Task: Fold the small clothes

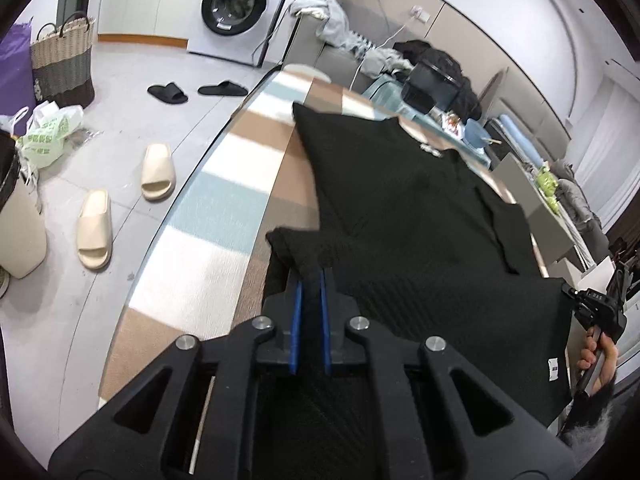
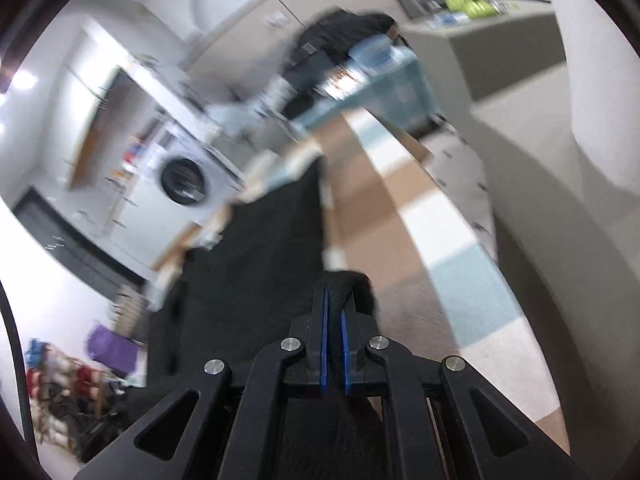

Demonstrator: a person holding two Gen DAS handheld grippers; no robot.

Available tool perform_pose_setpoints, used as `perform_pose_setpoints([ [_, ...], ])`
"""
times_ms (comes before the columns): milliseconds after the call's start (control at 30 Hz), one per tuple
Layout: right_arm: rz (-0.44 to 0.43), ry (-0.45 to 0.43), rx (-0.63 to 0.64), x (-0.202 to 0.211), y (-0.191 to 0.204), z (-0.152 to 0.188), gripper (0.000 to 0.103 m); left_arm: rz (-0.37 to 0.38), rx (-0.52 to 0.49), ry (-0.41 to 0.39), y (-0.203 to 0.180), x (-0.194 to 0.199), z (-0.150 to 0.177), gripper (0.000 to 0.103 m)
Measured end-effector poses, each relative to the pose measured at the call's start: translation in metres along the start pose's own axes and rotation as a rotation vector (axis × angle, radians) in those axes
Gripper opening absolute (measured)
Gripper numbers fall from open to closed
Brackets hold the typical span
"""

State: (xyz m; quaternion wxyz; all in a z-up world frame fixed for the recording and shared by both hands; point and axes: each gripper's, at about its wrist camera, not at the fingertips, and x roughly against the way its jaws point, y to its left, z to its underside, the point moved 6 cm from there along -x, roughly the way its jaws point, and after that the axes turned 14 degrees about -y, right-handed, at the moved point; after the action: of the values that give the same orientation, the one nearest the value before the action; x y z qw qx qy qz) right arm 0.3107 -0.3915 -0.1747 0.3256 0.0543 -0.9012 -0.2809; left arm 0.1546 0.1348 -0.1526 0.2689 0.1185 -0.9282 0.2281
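While the left gripper (image 1: 311,276) and right gripper (image 2: 335,300) are each pinching a near corner, the black garment (image 1: 400,208) is lying lengthwise, extending away along the table (image 1: 224,184).

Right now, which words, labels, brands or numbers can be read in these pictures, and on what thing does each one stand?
None can be read with certainty.
Right tongs: white marks on the body, too small to read.
Black garment: white tag with dark print, too small.
Washing machine: stickers and panel marks, too small.
Plastic bag on the floor: green print, unreadable.
Right wrist view: blurred, no text.
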Motion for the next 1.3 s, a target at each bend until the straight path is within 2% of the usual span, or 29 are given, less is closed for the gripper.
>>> perform_pose_setpoints([
  [33, 0.012, 0.011, 0.011, -0.001, -0.002, 0.003, 0.014, -0.01, 0.0, 0.004, 0.002, -0.001, 0.003, 0.014],
  [67, 0.022, 0.014, 0.023, 0.001, -0.005, 0.006, 0.023, -0.027, -0.001, 0.009, 0.004, 0.001, 0.004, 0.021],
  [100, 0.033, 0.012, 0.029, 0.003, -0.008, 0.007, 0.038, -0.046, -0.001, 0.01, 0.008, 0.003, 0.005, 0.038],
  [133, 0.05, 0.005, 0.033, 0.006, -0.013, 0.008, 0.043, -0.061, 0.002, 0.009, 0.011, 0.003, 0.007, 0.056],
  [167, 0.051, 0.002, 0.035, 0.007, -0.016, 0.008, 0.047, -0.075, 0.01, 0.005, 0.015, 0.004, 0.007, 0.059],
  [300, -0.024, 0.077, 0.054, -0.002, -0.01, 0.013, 0.047, -0.071, 0.026, 0.038, 0.016, -0.01, 0.007, 0.059],
  [400, -0.082, 0.109, 0.124, -0.015, 0.011, 0.02, 0.047, -0.061, -0.007, 0.056, 0.004, -0.026, 0.008, 0.059],
  [500, -0.067, 0.117, 0.221, -0.026, 0.028, 0.028, 0.047, -0.056, -0.057, 0.074, -0.013, -0.044, 0.008, 0.058],
  [533, -0.07, 0.113, 0.238, -0.028, 0.032, 0.03, 0.046, -0.055, -0.069, 0.073, -0.017, -0.046, 0.008, 0.051],
  [567, -0.074, 0.114, 0.26, -0.029, 0.036, 0.033, 0.038, -0.047, -0.079, 0.074, -0.021, -0.048, 0.009, 0.044],
  [600, -0.075, 0.118, 0.278, -0.03, 0.038, 0.035, 0.031, -0.034, -0.09, 0.086, -0.025, -0.052, 0.009, 0.031],
  [633, -0.074, 0.117, 0.301, -0.03, 0.04, 0.036, 0.029, -0.014, -0.091, 0.098, -0.028, -0.053, 0.01, 0.026],
  [733, -0.088, 0.123, 0.321, -0.026, 0.044, 0.041, 0.024, 0.003, -0.079, 0.099, -0.03, -0.053, 0.01, 0.022],
  [1033, -0.119, 0.17, 0.335, -0.001, 0.046, 0.065, 0.023, -0.01, -0.155, 0.1, -0.022, -0.031, 0.016, 0.02],
  [1167, -0.127, 0.17, 0.349, 0.024, 0.045, 0.082, 0.023, 0.007, -0.137, 0.101, -0.012, -0.015, 0.021, 0.02],
  [1300, -0.136, 0.14, 0.347, 0.037, 0.044, 0.082, 0.023, 0.024, -0.106, 0.1, -0.006, -0.006, 0.02, 0.02],
])
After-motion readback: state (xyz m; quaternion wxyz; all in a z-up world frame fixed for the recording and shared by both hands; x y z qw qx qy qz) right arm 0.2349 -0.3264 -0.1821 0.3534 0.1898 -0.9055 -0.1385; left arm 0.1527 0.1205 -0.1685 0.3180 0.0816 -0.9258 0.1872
